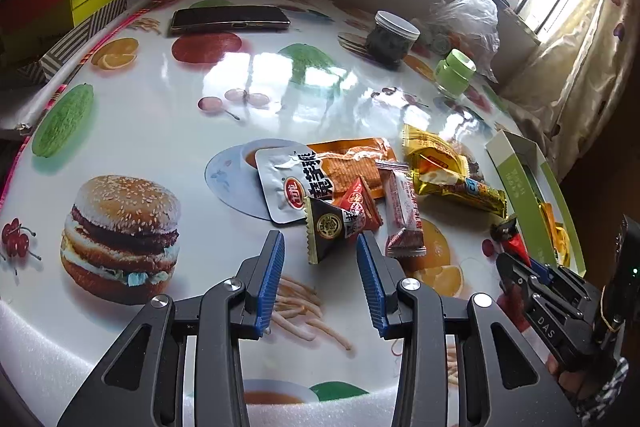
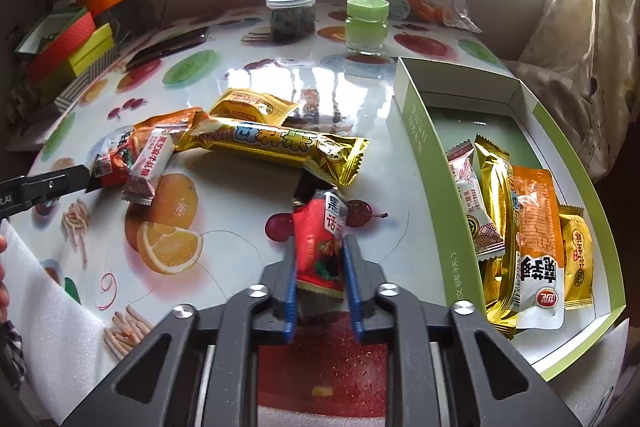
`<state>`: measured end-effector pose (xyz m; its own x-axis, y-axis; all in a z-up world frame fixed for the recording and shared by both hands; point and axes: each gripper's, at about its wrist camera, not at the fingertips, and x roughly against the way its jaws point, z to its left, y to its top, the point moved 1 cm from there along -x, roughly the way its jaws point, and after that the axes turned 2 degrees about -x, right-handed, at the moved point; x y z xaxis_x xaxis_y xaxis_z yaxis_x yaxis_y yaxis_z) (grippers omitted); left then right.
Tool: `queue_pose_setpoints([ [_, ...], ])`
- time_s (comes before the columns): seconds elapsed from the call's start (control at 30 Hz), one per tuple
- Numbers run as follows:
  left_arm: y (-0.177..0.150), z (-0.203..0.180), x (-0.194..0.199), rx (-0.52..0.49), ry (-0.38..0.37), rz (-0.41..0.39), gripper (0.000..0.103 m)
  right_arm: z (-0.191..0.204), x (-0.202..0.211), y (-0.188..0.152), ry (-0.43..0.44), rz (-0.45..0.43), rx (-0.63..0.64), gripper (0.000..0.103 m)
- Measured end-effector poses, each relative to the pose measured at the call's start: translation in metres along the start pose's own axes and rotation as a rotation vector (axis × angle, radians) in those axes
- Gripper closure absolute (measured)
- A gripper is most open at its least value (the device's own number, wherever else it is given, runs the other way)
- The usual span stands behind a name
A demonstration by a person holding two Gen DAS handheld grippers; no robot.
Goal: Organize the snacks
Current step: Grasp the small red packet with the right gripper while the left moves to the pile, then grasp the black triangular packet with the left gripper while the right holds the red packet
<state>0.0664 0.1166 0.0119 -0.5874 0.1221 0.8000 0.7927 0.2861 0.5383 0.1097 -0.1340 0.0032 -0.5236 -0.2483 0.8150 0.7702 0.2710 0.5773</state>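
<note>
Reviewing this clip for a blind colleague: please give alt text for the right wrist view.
The right gripper is shut on a red snack packet above a fruit-print table. To its right, a green box holds several packets; a long gold bar and other snacks lie ahead, where the left gripper reaches in.

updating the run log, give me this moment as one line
right gripper: shut on red packet | left gripper: jaws open at snack pile | green box: partly filled
</note>
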Motion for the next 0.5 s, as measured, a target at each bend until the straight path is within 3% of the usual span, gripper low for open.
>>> queue_pose_setpoints([
  [0.17, 0.002, -0.003, -0.004, 0.004, -0.04, 0.008, 0.064, 0.001, 0.002, -0.003, 0.01, -0.004, 0.003, 0.094],
  [0.5, -0.01, -0.025, -0.004, -0.064, -0.107, 0.037, 0.064, 0.006, 0.005, -0.007, 0.037, -0.006, 0.009, 0.095],
])
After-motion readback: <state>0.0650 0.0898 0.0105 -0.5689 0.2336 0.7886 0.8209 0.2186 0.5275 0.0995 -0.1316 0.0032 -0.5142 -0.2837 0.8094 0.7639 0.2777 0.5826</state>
